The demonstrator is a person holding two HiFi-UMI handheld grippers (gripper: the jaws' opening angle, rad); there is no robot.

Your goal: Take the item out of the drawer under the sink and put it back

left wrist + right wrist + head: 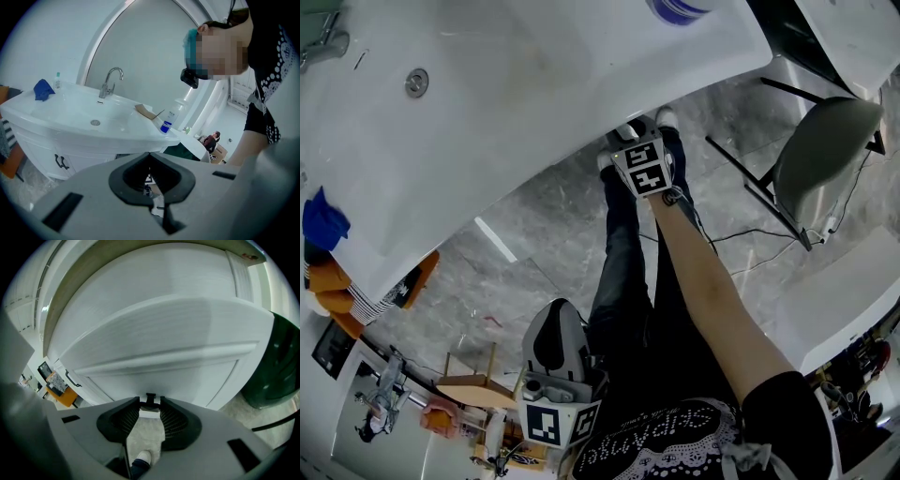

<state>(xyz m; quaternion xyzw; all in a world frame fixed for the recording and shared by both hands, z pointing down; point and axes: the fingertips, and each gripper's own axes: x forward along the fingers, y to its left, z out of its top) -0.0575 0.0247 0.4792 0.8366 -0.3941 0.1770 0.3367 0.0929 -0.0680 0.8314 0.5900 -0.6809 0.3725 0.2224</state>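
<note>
Under the sink [534, 94], the single drawer [164, 333] is closed, its item unseen, the right gripper [151, 408] pinching its black handle [150, 398]; the left gripper [150, 154] has its jaws together, empty; one blue cloth [43, 89] lies atop the sink.

The head view looks steeply down on the sink [534, 94] from above the left gripper [558, 352] and right gripper [642, 159]. The left gripper view, low and well back, faces up across that same sink [70, 117]. The right gripper view sits close under it, facing the cabinet front [164, 333], with the drawer handle [150, 399] between its jaws.
</note>
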